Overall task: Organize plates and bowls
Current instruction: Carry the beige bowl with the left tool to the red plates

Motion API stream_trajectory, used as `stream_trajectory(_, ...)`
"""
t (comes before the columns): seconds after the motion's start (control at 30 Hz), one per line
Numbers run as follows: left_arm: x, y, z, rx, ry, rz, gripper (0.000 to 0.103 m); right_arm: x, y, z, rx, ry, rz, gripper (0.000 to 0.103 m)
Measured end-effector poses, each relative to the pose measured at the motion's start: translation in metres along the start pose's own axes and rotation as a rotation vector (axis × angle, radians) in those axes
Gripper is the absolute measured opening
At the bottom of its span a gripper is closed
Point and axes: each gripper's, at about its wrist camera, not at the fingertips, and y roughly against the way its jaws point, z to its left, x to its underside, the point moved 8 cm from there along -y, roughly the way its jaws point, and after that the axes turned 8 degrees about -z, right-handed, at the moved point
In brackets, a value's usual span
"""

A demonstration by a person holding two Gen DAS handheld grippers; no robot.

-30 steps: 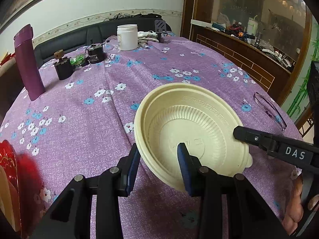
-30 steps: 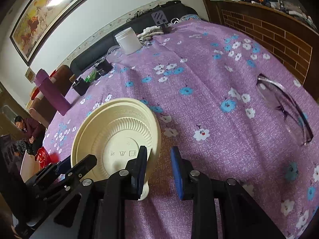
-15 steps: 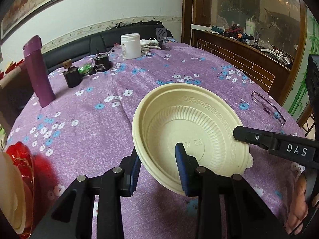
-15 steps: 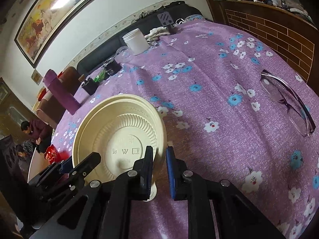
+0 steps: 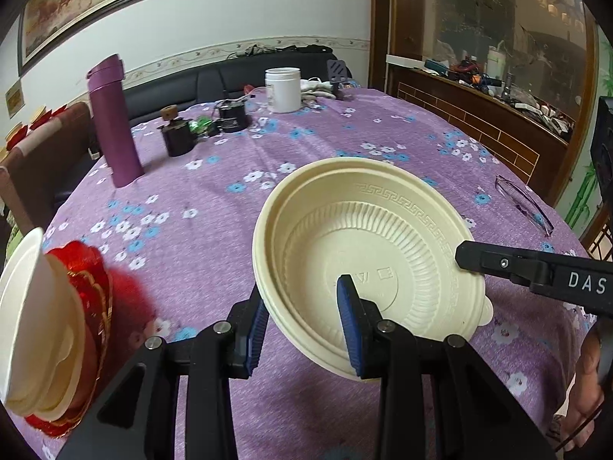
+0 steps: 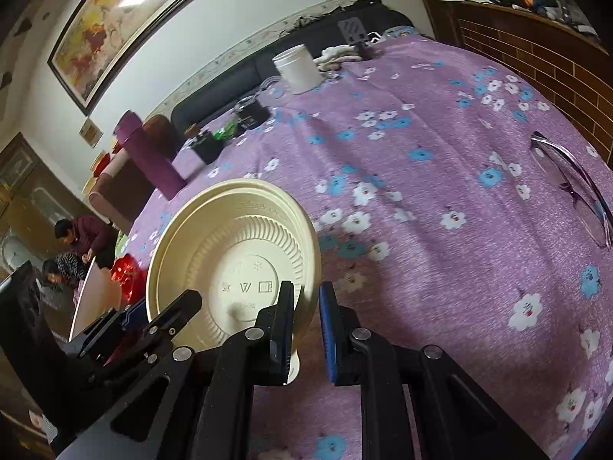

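My right gripper [image 6: 308, 326] has just been closing, and now it pinches the near rim of the cream plastic plate [image 5: 367, 245]; a stack of white bowls [image 5: 38, 329] on a red one has slid in at my left. Best bet here: keep both grips level so the plate doesn't flex or twist. My left gripper [image 5: 302, 329] is part-open, clamping the plate's opposite rim, one pad inside, one underneath.

Two grippers, one cream plate [image 5: 383, 237], one purple flask [image 5: 115, 122], one white jar [image 5: 282, 90], two dark pots, one pair of glasses [image 6: 574, 188].
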Motion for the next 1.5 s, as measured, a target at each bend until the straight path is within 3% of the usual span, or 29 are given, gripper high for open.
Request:
stream_trajectory(0.5,0.001,0.027,0.036,-0.042,0.031,-0.034,0.034,0.009,-0.003,0.046,-0.038,0.060,0.027,0.015)
stream_trajectory(1.5,-0.022,0.081,0.086,-0.118,0.103,-0.176,0.040,-0.008,0.016,0.124,-0.100,0.194,-0.019,0.016)
